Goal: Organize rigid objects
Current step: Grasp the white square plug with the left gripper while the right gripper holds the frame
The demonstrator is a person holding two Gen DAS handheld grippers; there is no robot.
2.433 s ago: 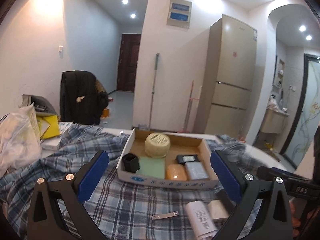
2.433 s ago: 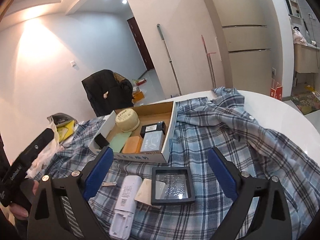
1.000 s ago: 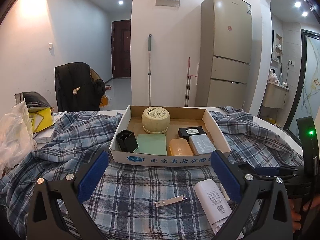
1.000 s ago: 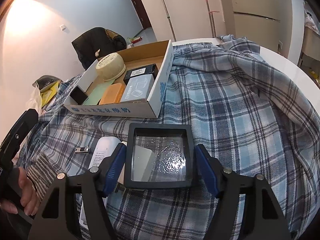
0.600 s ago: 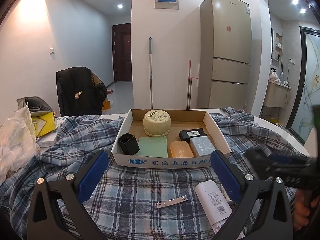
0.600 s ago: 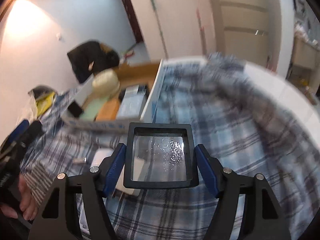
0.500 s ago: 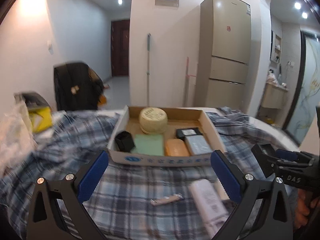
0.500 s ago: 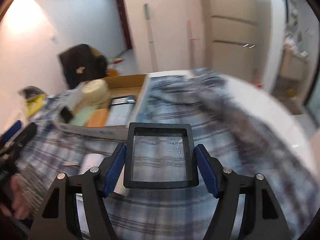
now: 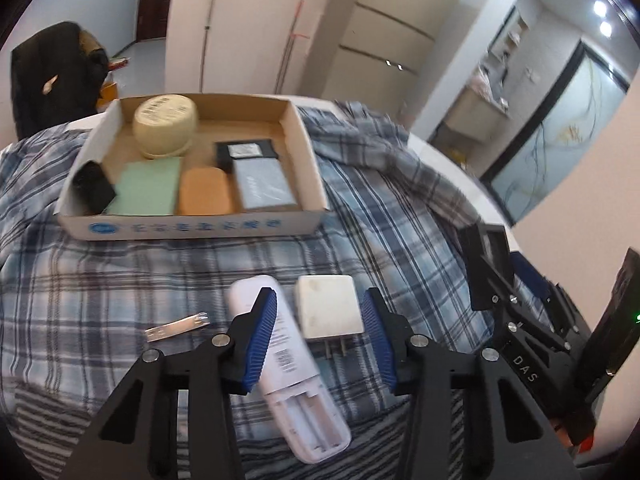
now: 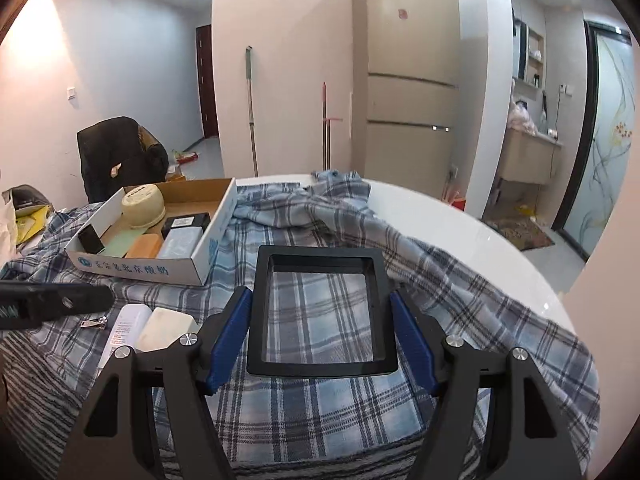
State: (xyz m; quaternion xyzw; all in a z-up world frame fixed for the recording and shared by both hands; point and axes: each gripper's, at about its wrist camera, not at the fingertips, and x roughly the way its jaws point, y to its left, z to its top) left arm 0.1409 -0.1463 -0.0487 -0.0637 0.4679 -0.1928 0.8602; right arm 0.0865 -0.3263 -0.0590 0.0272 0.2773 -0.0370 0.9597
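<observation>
Lifted off cloth, 1 black frame (image 10: 322, 312) gripped by right claw (image 10: 322, 334), left claw (image 9: 318, 334) open around 1 charger (image 9: 328, 307)

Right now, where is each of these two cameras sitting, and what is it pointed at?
Left wrist view: sits on the left hand-held gripper, looking down past its open blue fingers at a white charger plug and white remote on the plaid cloth; the right hand-held gripper shows at right.
Right wrist view: sits on the right hand-held gripper, looking across the table, its fingers shut on a black square frame.
Both show the cardboard box, plug and remote.
</observation>
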